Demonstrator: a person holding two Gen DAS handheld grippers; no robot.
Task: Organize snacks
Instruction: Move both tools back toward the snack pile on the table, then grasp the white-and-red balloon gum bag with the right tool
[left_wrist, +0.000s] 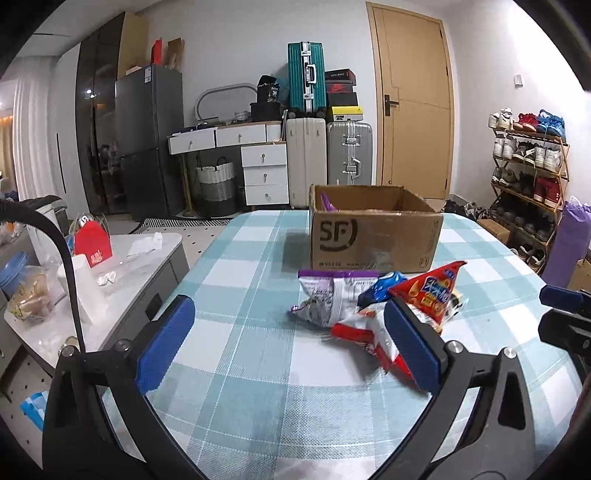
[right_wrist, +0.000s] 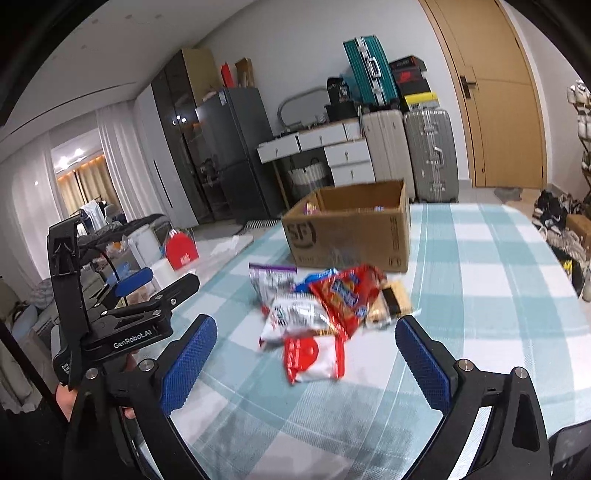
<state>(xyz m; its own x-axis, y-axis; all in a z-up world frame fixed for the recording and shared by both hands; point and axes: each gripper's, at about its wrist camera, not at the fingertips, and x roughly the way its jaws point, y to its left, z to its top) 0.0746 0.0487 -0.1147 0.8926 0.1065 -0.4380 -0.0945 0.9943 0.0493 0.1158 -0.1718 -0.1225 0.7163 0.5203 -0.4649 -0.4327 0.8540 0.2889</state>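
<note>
On the worktop (left_wrist: 258, 398), spread with a teal-and-white checked cloth, an open cardboard box (left_wrist: 375, 236) printed with "SF" stands toward the far end and serves as the landmark. Just in front of the box lies a loose heap of snack packets (right_wrist: 321, 310): five can be counted, though they overlap and more may be hidden. They are one purple-and-silver packet (left_wrist: 328, 299) on the left of the heap, one blue packet (left_wrist: 380, 290) behind it, one red cracker packet (left_wrist: 432, 291) nearest the box's right corner, one pale biscuit packet (right_wrist: 391, 302) beside it, and one red-and-white packet (right_wrist: 314, 356) farthest from the box. Inside the box, against its left wall, a purple item (left_wrist: 327, 202) shows; what else is in there cannot be told. Behind the box stand three suitcases: one cream (left_wrist: 306, 158), one silver (left_wrist: 349, 153) and one teal (left_wrist: 306, 77) stacked on top, with a white drawer desk (left_wrist: 264, 170) to their left and a dark fridge (left_wrist: 147, 140) further left. A wooden door (left_wrist: 417, 99) is behind the box to the right, and a shoe rack (left_wrist: 528, 173) further right. Left of the box, a lower side counter (left_wrist: 147, 258) carries clutter. The left tongs (left_wrist: 291, 347) hang wide apart above the cloth, gripping nothing, their right pad in front of the red-and-white packet. The right tongs (right_wrist: 306, 365) are likewise spread wide and empty, short of the heap.
</note>
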